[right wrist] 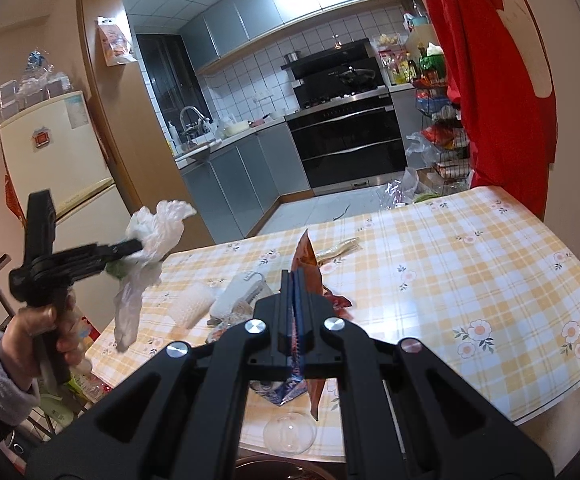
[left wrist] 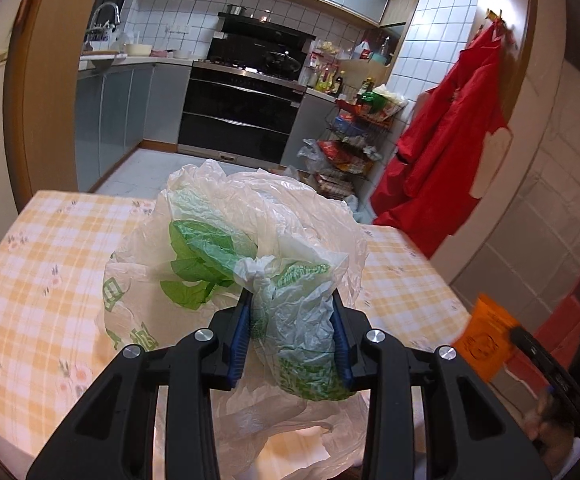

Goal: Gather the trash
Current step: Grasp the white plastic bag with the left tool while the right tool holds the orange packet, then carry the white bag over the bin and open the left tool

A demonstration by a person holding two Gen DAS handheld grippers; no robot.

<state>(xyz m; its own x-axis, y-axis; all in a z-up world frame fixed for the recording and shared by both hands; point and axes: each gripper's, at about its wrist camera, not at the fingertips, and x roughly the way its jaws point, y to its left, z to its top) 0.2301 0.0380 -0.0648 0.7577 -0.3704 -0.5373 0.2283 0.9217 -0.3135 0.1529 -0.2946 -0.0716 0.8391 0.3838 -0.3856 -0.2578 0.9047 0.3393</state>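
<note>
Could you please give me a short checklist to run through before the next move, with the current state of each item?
1. Left gripper clamped on the plastic bag: ok.
2. Right gripper shut on the snack wrapper: ok.
3. Bag lifted off the table: ok.
4. Bag mouth open to take the wrapper: cannot tell.
5. Table free of trash: not ok; a white mesh sleeve and a clear wrapper remain.
</note>
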